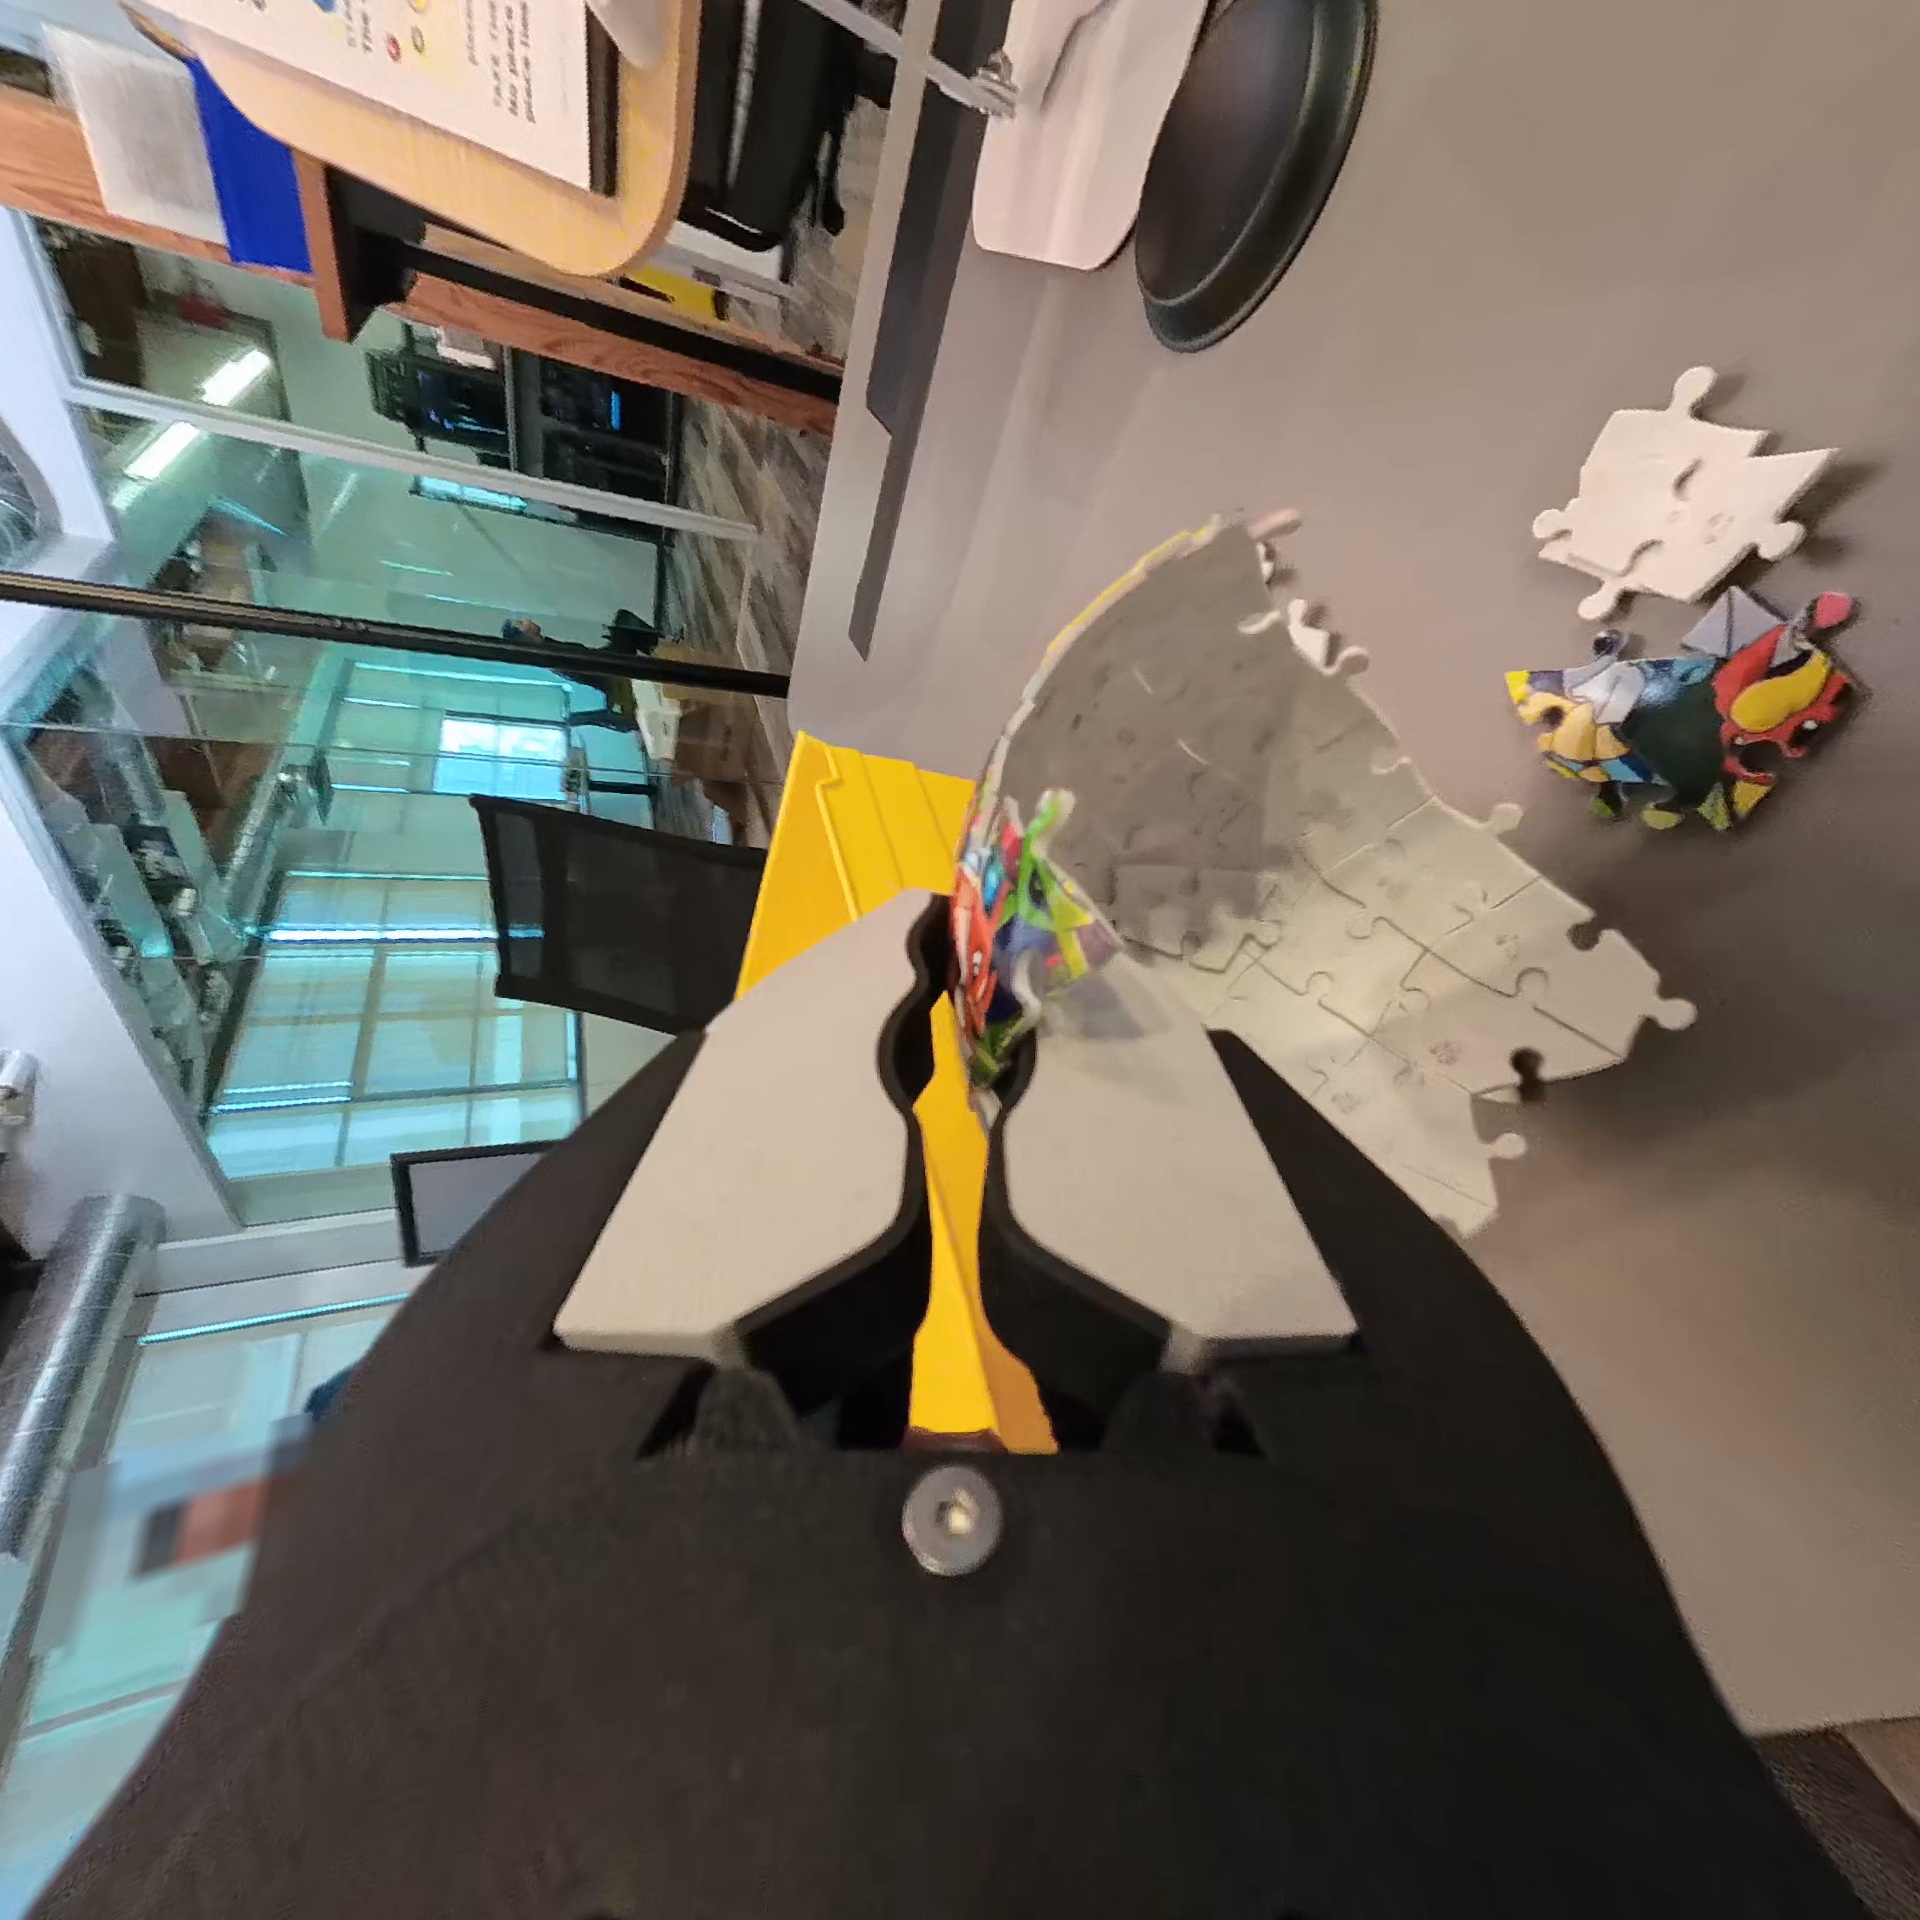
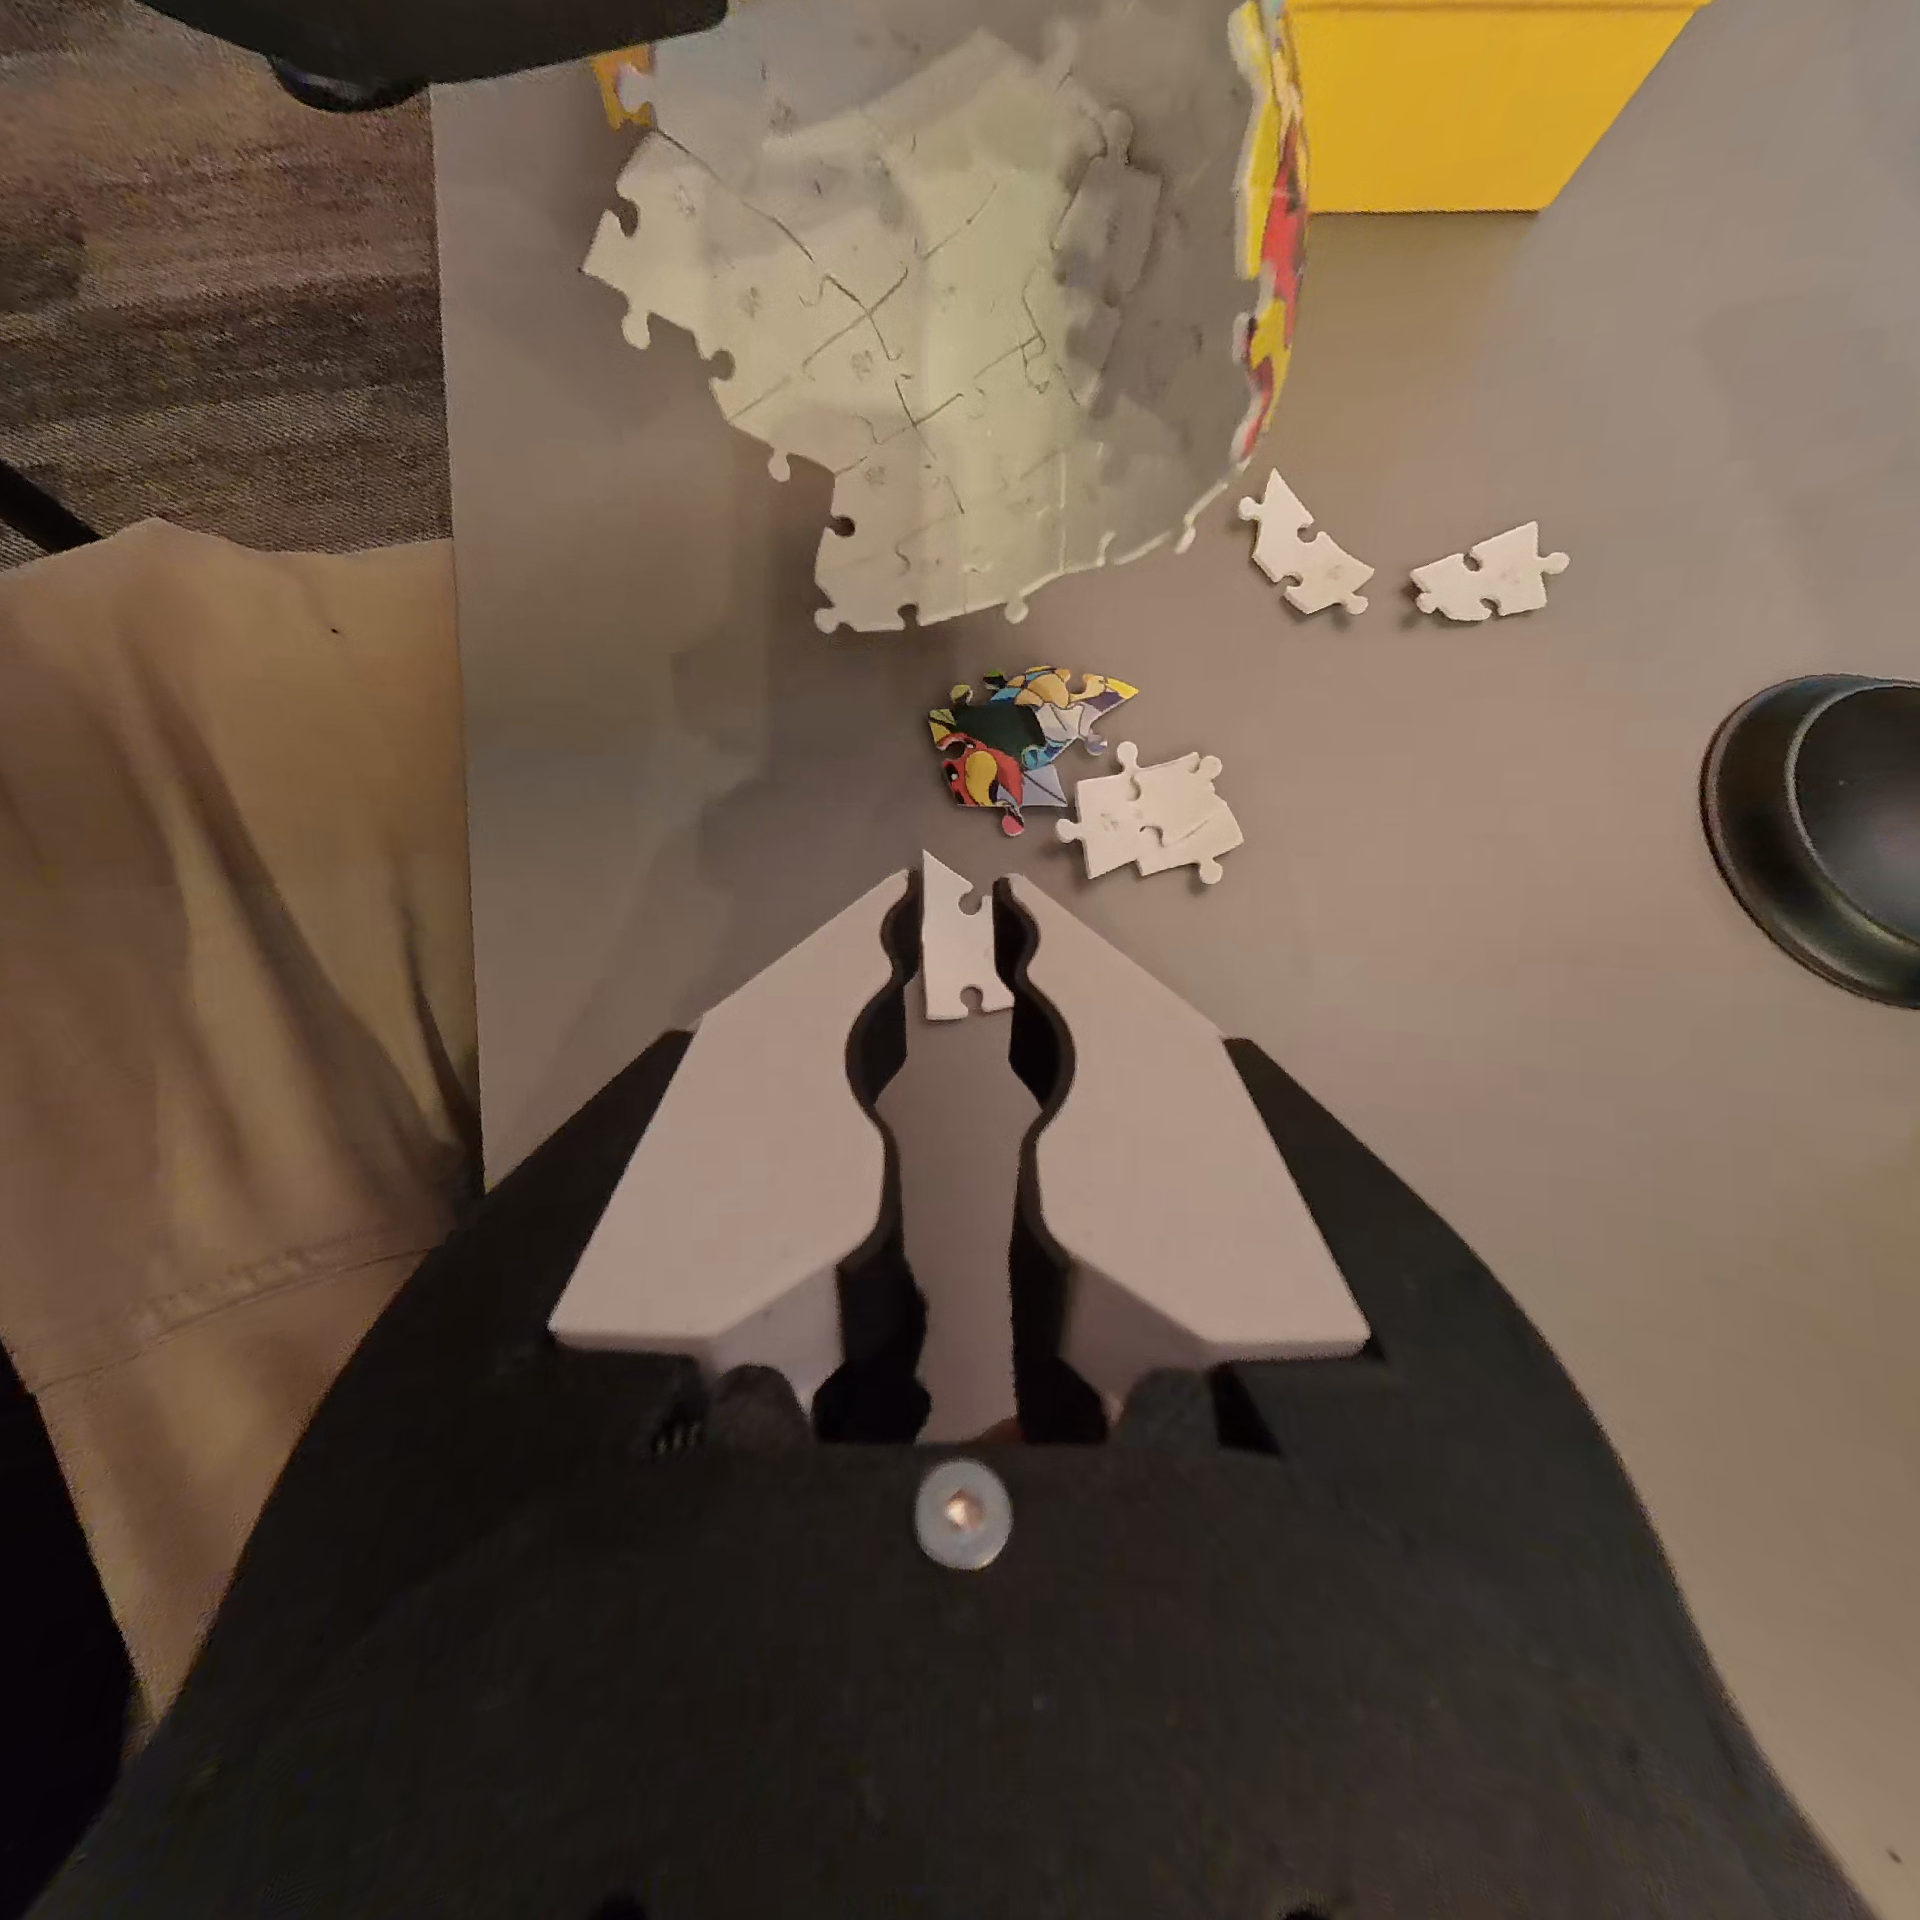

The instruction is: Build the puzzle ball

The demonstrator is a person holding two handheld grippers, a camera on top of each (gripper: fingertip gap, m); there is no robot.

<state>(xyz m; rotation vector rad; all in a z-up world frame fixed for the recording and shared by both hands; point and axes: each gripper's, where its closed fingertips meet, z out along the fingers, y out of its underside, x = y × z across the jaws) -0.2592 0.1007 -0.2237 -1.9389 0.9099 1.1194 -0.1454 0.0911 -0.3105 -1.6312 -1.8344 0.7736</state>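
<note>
Left gripper: jaws clamped on the printed rim of the part-built puzzle ball; shell lifted and tipped so its grey inner face looks toward the lens; grip sits at the shell's 7 o'clock edge in the left wrist view

Right gripper: jaws nipped onto a single white piece, blank side up, pointed end toward 12 o'clock; whether the piece is clear of the bench I cannot tell

Puzzle ball position: in the right wrist view the shell fills 12 o'clock, well ahead of the held piece; yellow box just behind it at 1 o'clock

Loose stock: printed cluster just beyond the jaw tips at 12 o'clock; white pair touching it at 1 o'clock; two more white pieces and near the shell's lower edge; black bowl at 3 o'clock

Step in hand (judgement): carry the held piece to an open notch on the shell rim

Method note: match tab to notch first; approach along the shell's curve, not flat; press gently against the left grip

Risk: thin shell flexes; hard push may pop neighbouring seams; piece may twist in the jaws
</note>
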